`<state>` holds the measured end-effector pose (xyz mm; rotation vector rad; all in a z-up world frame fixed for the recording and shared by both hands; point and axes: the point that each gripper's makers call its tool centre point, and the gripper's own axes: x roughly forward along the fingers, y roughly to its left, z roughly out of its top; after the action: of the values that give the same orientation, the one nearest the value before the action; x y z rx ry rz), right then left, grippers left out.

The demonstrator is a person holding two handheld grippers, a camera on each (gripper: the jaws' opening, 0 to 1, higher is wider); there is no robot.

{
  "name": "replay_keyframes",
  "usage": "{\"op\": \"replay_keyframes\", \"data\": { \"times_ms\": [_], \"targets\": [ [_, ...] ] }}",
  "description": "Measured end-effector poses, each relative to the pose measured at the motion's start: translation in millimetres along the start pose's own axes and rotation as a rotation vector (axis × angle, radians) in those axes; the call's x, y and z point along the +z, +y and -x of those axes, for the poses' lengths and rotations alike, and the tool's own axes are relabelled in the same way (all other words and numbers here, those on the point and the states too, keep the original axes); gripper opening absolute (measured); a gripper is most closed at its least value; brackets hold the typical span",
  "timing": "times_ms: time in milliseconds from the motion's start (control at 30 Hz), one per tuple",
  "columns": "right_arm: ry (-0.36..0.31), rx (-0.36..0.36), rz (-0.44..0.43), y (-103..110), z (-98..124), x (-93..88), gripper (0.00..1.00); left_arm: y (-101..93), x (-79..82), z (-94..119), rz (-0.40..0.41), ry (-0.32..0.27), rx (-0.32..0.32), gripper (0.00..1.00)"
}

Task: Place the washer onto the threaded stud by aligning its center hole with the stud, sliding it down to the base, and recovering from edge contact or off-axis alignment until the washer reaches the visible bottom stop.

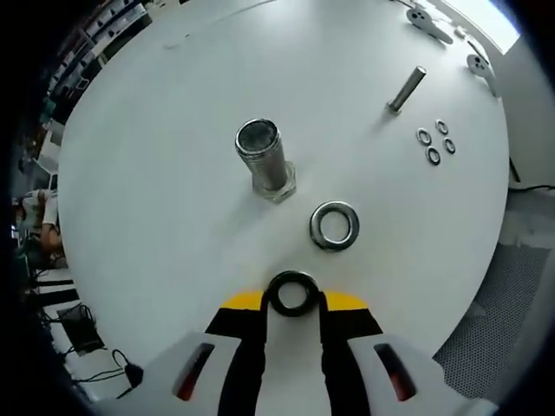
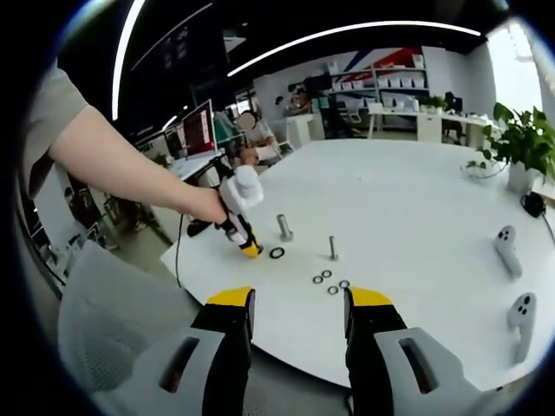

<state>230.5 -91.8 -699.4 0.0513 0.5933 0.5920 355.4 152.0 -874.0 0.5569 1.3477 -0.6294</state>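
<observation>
Left gripper view looks down on a large white round table (image 1: 173, 191). Largest item on it: a thick threaded stud (image 1: 264, 160) standing upright on a hex base, near the table's middle, its shaft bare. Just right of and nearer than the stud lies a big silver washer (image 1: 335, 225), flat on the table, apart from the stud's base. Nearer again, a dark washer (image 1: 292, 293) sits between the yellow tips of the left gripper (image 1: 293, 302), the jaws clenched on its rim; it is well short of the stud and not over it. Far right stands a slimmer bolt (image 1: 406, 89), upright on its head, and just near-right of it a loose group of four small washers (image 1: 435, 143) lying flat.

Right gripper view takes the same table (image 2: 416, 199) from the side, across an office. A person's bare arm (image 2: 121, 169) reaches in from the left, its hand (image 2: 206, 205) around the left gripper (image 2: 251, 250), whose yellow tip is down at the table surface. Just right of that tip lies the big washer (image 2: 277, 253); beyond it the thick stud (image 2: 284, 227), then the slim bolt (image 2: 332, 248) and the small washers (image 2: 329, 282) nearest this camera. Two white hand controllers (image 2: 512, 286) lie at the right edge; a potted plant (image 2: 520, 143) stands far right. Right gripper (image 2: 295, 316): jaws spread wide, released, nothing between them, hanging off the table's near edge.
</observation>
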Motion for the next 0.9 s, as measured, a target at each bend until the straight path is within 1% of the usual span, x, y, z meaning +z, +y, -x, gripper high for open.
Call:
{"op": "replay_keyframes", "data": {
  "times_ms": [67,200,300,367,400,500,600,700,800,833,900],
  "targets": [
    [0.001,-0.001,0.008,-0.2,-0.2,0.0,0.43,-0.4,0.4,-0.2,-0.023,-0.013,0.001,0.20],
    [-0.003,-0.006,0.012,-1.1,0.5,0.6,0.43,0.2,0.2,-0.6,-0.019,-0.035,0.003,0.19],
    [-0.008,-0.015,0.009,-2.8,1.1,1.7,0.43,0.7,1.1,-1.4,-0.026,-0.035,-0.003,0.19],
    [-0.017,-0.010,-0.008,-2.1,1.6,2.9,0.43,1.1,1.6,-1.9,-0.027,-0.033,-0.003,0.19],
    [-0.011,-0.020,0.004,-3.7,1.6,1.9,0.43,1.3,2.0,-2.2,-0.039,-0.034,-0.001,0.19],
    [-0.005,-0.016,0.004,-2.9,1.1,1.3,0.43,0.1,1.6,-1.9,-0.057,-0.043,0.007,0.19],
    [-0.005,-0.017,0.010,-2.5,1.2,1.5,0.43,-1.4,-0.8,-0.5,-0.056,-0.052,0.001,0.19],
    [-0.004,-0.017,0.007,-2.9,1.1,1.1,0.43,-1.1,-4.3,0.0,-0.087,-0.042,0.002,0.19],
    [0.000,-0.017,0.007,-2.8,0.9,0.4,0.43,1.4,-6.0,1.2,-0.067,-0.056,-0.002,0.19],
    [0.001,-0.016,0.009,-2.5,0.9,0.3,0.43,2.3,-4.7,1.7,-0.042,-0.074,-0.005,0.19],
    [0.002,-0.014,0.010,-2.1,0.7,0.2,0.43,2.0,-4.3,2.5,-0.040,-0.080,-0.009,0.19]
  ]
}}
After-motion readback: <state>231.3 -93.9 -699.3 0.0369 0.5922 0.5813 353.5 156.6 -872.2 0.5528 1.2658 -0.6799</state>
